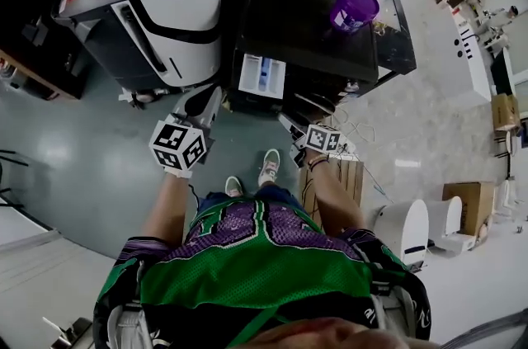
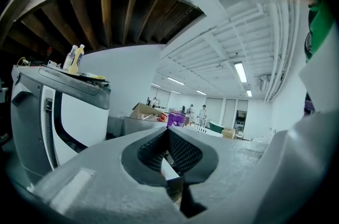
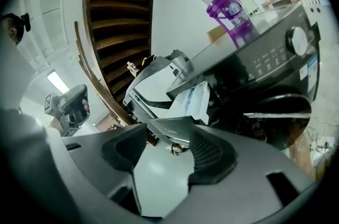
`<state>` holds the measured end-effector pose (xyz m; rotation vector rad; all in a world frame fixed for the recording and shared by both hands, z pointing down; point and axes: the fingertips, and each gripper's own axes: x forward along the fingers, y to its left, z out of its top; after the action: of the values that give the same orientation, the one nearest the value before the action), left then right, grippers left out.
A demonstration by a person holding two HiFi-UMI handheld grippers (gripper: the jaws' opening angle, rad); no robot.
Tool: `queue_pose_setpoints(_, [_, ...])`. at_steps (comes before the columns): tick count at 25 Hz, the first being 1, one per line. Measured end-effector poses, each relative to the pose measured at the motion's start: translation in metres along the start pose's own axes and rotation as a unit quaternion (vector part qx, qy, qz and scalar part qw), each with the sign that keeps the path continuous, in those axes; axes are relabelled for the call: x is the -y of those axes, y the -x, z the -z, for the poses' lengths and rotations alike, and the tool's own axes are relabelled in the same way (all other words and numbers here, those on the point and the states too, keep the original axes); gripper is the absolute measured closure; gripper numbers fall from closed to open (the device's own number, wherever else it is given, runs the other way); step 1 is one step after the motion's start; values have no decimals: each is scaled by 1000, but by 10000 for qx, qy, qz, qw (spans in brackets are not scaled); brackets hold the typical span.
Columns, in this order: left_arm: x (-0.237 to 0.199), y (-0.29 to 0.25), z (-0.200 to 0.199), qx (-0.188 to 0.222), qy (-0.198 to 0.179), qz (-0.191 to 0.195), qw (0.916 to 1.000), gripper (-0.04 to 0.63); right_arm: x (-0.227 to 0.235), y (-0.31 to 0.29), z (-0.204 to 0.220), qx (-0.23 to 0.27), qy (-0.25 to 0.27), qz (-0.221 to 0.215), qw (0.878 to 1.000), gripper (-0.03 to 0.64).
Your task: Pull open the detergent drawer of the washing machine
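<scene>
Looking down in the head view, the detergent drawer (image 1: 262,77) sticks out past the black washing machine's (image 1: 305,17) front edge, with open floor (image 1: 74,149) to the left. The left gripper view shows the left gripper (image 2: 168,133) with its jaws together and empty. In the right gripper view, the right gripper (image 3: 161,151) has its jaws apart, and the drawer (image 3: 193,101) is beyond them, untouched.

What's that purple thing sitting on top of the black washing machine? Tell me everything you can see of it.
It is a purple container of see-through plastic, round and standing upright on the flat top of the black washing machine, toward the far right of that top as the person sees it. It has a thicker rim at the top and a pale printed label on its side, too small to read. Only the machine's top is seen touching it.
</scene>
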<state>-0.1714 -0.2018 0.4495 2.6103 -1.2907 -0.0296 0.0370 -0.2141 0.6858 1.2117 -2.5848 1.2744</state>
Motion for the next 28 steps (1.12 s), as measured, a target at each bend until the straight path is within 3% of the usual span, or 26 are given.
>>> queue_pose_setpoints(10, [9,-13,-19,41,-138,211,9997,578,-69,22,-72,291,1295,546,9897,373])
queue_pose_setpoints(16, [28,-25,-39,153,-254,268,9992,578,-116,49,-138,859,1722,404,9805,376])
queue_pose_setpoints(21, [54,-39,-54,269,-334,258,9987,578,-147,91,-188,1338,2231,368,9649,377])
queue_pose_setpoints(28, [101,-59,-75,441,-563,79,9974,578,-165,145,-225,1502,2776,205,9487,377])
